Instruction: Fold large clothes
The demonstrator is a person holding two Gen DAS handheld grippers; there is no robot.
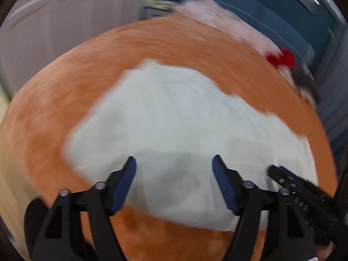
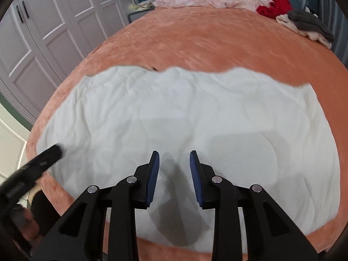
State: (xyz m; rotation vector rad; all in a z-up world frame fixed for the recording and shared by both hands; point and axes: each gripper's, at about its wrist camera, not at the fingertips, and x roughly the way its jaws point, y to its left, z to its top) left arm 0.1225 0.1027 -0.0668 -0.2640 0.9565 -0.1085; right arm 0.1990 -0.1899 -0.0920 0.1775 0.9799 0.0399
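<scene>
From left wrist camera, blurred: left gripper (image 1: 174,163) pitched down over white garment (image 1: 174,119), jaws spread wide, nothing between pads. Garment lies flat on orange bedspread (image 1: 65,87), bare orange all round. Right gripper (image 1: 282,176) enters at lower right, over garment's right part.

From right wrist camera, sharp: right gripper (image 2: 174,158) angled down above garment (image 2: 174,108) near its front edge, jaws partly apart, gripping nothing. Far edge wavy; wide open bedspread (image 2: 195,43) beyond. Clothes pile (image 2: 300,21) at far right corner, wardrobe (image 2: 54,32) left.
</scene>
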